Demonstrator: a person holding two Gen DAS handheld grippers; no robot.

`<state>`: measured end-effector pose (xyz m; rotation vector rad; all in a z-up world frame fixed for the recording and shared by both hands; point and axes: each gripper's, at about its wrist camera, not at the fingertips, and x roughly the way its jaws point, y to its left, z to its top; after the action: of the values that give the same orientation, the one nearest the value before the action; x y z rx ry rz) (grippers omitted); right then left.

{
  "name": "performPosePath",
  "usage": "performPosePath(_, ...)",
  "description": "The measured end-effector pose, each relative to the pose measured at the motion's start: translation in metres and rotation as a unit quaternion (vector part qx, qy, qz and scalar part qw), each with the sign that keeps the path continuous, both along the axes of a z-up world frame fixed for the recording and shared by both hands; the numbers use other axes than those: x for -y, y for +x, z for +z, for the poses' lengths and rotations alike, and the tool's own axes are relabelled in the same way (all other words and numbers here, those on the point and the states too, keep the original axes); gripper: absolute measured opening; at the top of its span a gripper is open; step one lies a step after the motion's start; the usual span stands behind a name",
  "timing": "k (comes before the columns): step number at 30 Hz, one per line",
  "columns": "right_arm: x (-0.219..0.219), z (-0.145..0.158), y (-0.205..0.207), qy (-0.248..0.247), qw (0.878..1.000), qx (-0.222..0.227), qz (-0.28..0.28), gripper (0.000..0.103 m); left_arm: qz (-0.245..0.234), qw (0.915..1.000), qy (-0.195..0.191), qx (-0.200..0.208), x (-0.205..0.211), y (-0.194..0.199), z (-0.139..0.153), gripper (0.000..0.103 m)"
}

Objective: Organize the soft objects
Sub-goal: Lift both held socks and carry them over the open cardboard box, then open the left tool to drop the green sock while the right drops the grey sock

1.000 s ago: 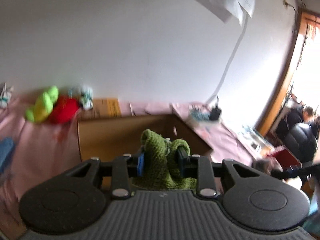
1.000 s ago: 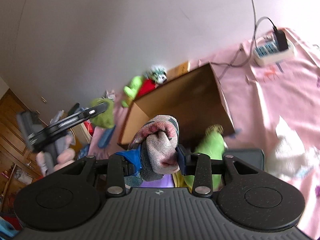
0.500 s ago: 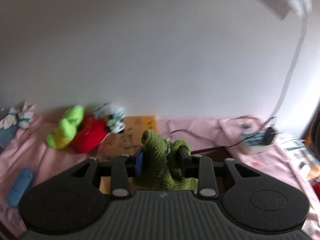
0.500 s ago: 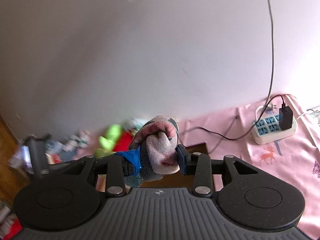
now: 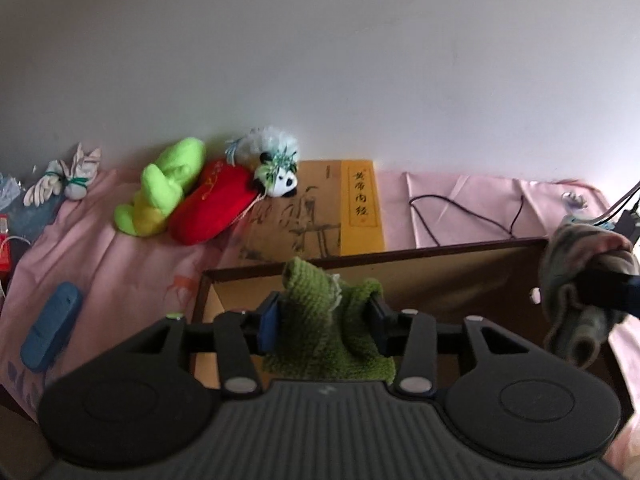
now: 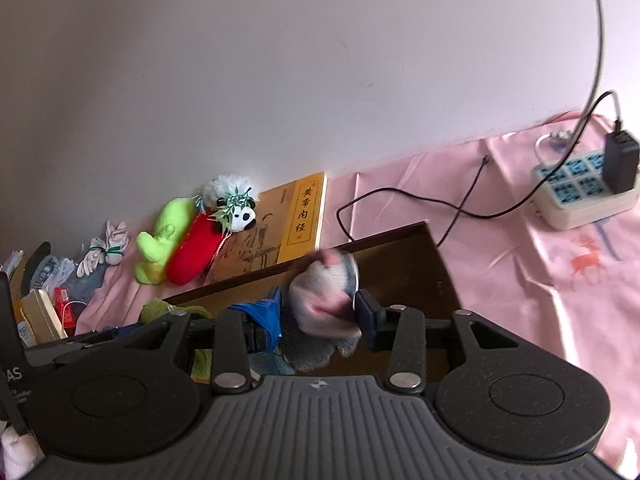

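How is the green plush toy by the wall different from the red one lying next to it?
The green plush toy is lime with a yellowish lower end and lobed, limb-like parts; the red plush toy is one smooth oval pouch shape.
The red one has thin light stitching on top; the green one looks plain.
The panda toy rests against the red one's end, not the green one's.
Both lie side by side, touching, on the pink cloth.

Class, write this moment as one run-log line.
left gripper: jaws just opening, green knit between | right gripper: jaws just opening, pink-grey sock between | both above brown box
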<state>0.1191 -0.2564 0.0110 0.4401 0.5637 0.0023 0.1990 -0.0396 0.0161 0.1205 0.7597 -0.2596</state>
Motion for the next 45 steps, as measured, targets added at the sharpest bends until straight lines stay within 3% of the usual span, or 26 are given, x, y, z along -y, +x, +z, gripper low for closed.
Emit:
performPosePath(3, -0.002, -0.013, 0.015, 0.013, 1.000, -0.005, 0.005, 0.025, 0.007, 0.9999, 0.002, -0.012, 0.001, 0.011, -0.011, 0.048)
performPosePath(6, 0.001, -0.027, 0.026, 0.043, 0.999, -0.016, 0.005, 0.025, 0.012, 0.9997, 0.003, -0.020, 0.002, 0.019, -0.022, 0.056)
performPosePath(10, 0.003, -0.044, 0.029, 0.060, 0.998, -0.024, -0.010, 0.026, 0.024, 0.9991, 0.018, -0.031, 0.002, 0.026, -0.037, 0.057)
performPosePath(13, 0.009, -0.049, 0.028, 0.101, 0.995, -0.022, -0.009, 0.027, 0.036, 0.9982, 0.012, -0.046, -0.003, 0.029, -0.044, 0.057)
performPosePath(19, 0.016, -0.054, 0.024, 0.133, 0.990, -0.020, -0.033, 0.027, 0.035, 0.9988, 0.012, -0.031, -0.003, 0.027, -0.043, 0.058)
performPosePath(28, 0.019, -0.058, 0.026, 0.145, 0.988, -0.017, -0.054, 0.027, 0.036, 0.9983, 0.037, -0.027, 0.005, 0.028, -0.049, 0.059)
performPosePath(45, 0.015, -0.055, 0.025, 0.125, 0.989, -0.013, -0.073, 0.026, 0.037, 0.9991, -0.004, -0.021, -0.005, 0.028, -0.044, 0.059)
